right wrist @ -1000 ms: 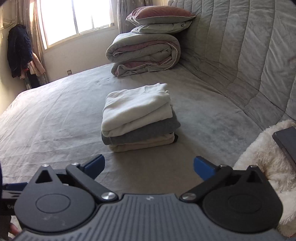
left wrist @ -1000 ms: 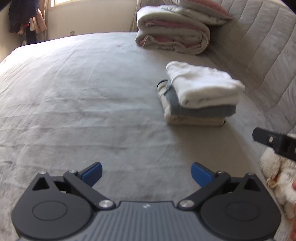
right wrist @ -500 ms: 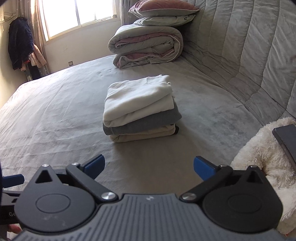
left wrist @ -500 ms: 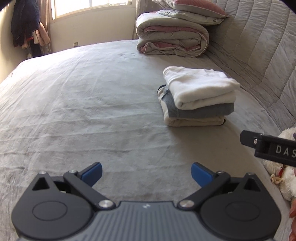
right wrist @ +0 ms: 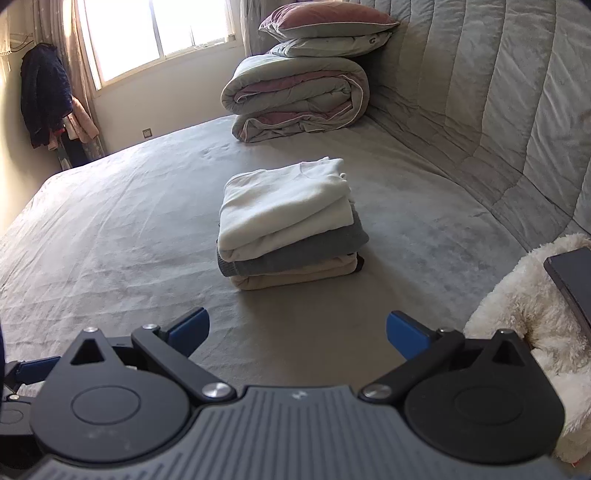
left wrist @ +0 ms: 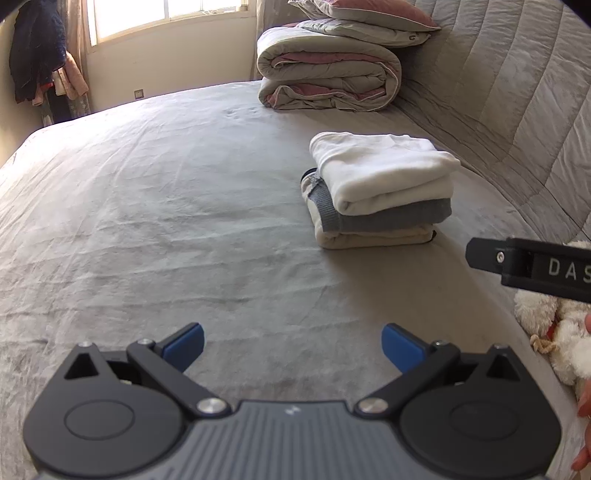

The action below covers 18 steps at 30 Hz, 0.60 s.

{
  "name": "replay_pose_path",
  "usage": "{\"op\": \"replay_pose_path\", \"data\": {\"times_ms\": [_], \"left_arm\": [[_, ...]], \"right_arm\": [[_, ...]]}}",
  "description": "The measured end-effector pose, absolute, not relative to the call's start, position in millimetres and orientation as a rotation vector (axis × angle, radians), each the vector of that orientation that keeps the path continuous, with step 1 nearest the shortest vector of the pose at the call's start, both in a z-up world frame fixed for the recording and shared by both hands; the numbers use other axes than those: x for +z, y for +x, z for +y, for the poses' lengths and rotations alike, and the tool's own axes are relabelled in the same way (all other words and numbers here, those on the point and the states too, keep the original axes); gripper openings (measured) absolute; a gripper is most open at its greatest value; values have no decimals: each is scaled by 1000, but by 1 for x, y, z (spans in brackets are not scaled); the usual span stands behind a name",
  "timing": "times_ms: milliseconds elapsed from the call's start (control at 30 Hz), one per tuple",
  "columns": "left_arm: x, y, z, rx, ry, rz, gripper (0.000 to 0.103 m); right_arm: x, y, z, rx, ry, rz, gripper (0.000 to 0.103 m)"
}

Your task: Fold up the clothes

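A stack of three folded clothes (left wrist: 380,192) lies on the grey bed: a white top piece (right wrist: 284,206), a grey one (right wrist: 306,251) under it, a beige one (right wrist: 295,275) at the bottom. My left gripper (left wrist: 293,347) is open and empty, above the bed, short and left of the stack. My right gripper (right wrist: 297,330) is open and empty, just in front of the stack. The right gripper's body (left wrist: 532,266) shows at the right edge of the left wrist view.
A rolled duvet (right wrist: 295,99) with two pillows (right wrist: 328,26) on top lies at the bed's far end. A quilted grey headboard (right wrist: 498,92) runs along the right. A white plush toy (right wrist: 532,317) with a dark phone (right wrist: 572,284) on it sits at the right. Clothes (left wrist: 37,55) hang by the window.
Both grippers have pulled back and tilted up, so the stack sits farther away and more of the room shows. Both stay open and empty.
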<state>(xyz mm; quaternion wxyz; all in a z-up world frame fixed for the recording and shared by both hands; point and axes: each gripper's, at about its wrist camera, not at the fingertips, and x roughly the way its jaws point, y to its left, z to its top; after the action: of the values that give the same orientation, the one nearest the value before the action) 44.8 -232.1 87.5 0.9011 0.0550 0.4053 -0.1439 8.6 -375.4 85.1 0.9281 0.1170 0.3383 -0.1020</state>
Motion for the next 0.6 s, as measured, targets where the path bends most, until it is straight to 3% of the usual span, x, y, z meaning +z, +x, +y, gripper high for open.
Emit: {"op": "replay_pose_path", "data": {"times_ms": [600], "left_arm": [[96, 35, -236, -301, 116, 830, 102]], "right_arm": [[91, 3, -375, -213, 212, 679, 103]]}}
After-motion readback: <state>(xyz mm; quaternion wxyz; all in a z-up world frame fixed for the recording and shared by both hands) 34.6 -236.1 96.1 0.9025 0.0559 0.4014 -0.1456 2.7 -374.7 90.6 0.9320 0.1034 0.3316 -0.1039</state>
